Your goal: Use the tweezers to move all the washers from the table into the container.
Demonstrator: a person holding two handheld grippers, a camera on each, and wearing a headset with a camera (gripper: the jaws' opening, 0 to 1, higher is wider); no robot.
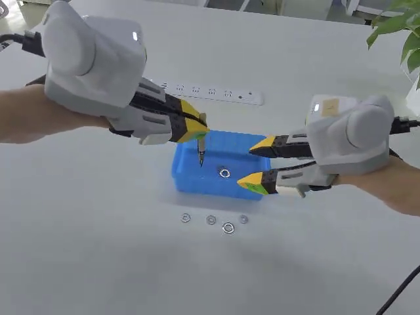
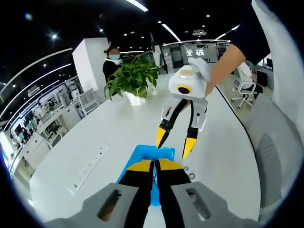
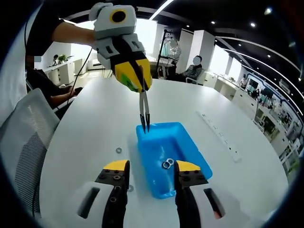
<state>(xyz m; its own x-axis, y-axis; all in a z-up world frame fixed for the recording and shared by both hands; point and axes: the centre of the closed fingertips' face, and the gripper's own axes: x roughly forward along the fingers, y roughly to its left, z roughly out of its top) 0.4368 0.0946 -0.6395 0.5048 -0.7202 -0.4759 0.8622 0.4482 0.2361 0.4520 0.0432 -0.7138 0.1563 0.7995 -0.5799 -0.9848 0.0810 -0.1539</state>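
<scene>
Blue container (image 1: 190,177), head view: my left claw (image 1: 199,128) pinches the tweezers (image 1: 201,152), tips above it; right claw (image 1: 248,164) spread beside it. One washer (image 1: 224,173) inside, four washers (image 1: 210,220) on the worktop (image 1: 98,249) just outside. Looks like between picks; next, tips down onto one, flat and thin. Left gripper view: my jaws pressed together, container floor mostly hidden. Right gripper view: two washers (image 3: 166,164) inside.

Power strip (image 1: 209,92) and potted plant (image 2: 134,80) sit on table (image 1: 98,249).
</scene>
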